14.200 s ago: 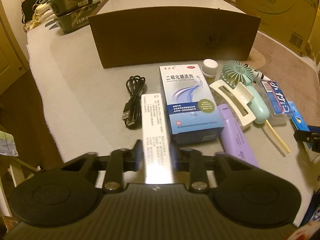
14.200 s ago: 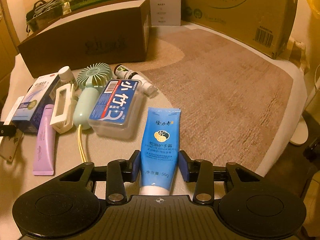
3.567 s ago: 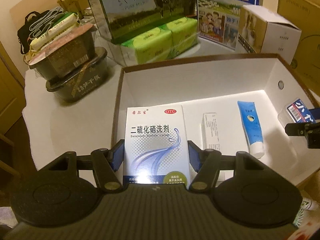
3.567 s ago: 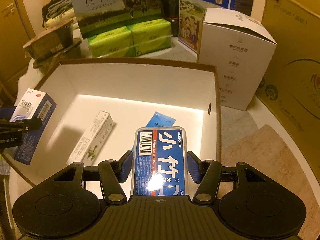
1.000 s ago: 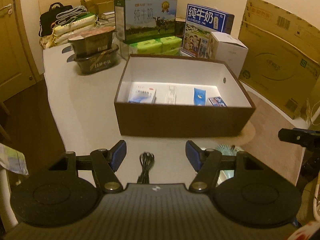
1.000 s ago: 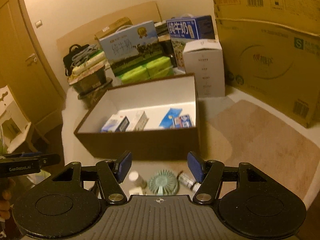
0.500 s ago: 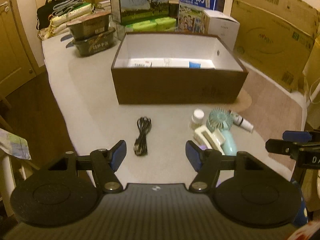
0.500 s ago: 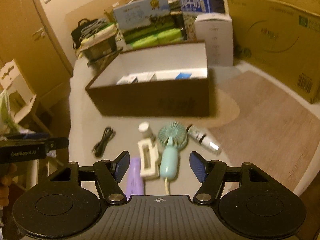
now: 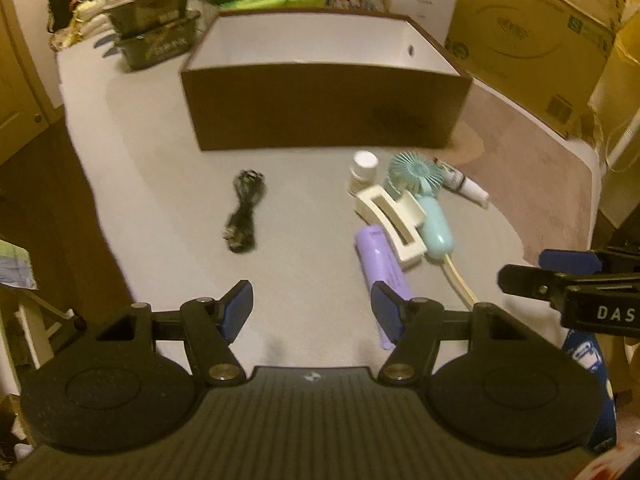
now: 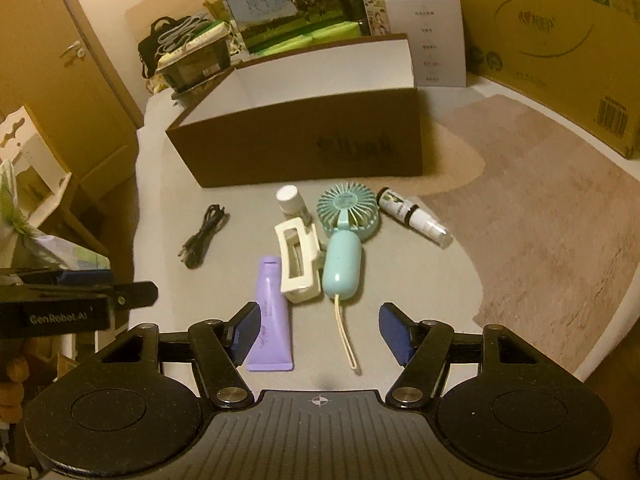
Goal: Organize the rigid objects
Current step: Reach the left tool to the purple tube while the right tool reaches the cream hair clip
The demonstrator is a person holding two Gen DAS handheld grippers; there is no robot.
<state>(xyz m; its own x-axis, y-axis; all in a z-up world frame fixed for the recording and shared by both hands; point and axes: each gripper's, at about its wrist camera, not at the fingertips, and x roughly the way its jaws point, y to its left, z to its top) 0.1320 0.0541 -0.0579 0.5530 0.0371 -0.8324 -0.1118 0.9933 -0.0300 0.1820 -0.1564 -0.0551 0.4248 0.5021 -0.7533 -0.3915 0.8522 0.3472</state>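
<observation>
We hold two grippers over a grey worktop. The left gripper (image 9: 312,306) and the right gripper (image 10: 319,330) both stand spread with nothing between their pads. The brown box (image 10: 304,144) sits at the far side; loose things lie just in front of it — a black cable (image 9: 244,210), a white bottle (image 10: 289,199), a mint fan (image 10: 343,240), a cream hair clip (image 10: 298,260), a purple tube (image 10: 272,316) and a spray bottle (image 10: 412,216).

The clip touches both the tube and the fan, so a grab at any one may drag its neighbours. The fan's cord (image 10: 344,336) could snag too.

A second ago both cameras looked down into the box from higher up; now its near wall hides the contents, and the loose things fill the view.
</observation>
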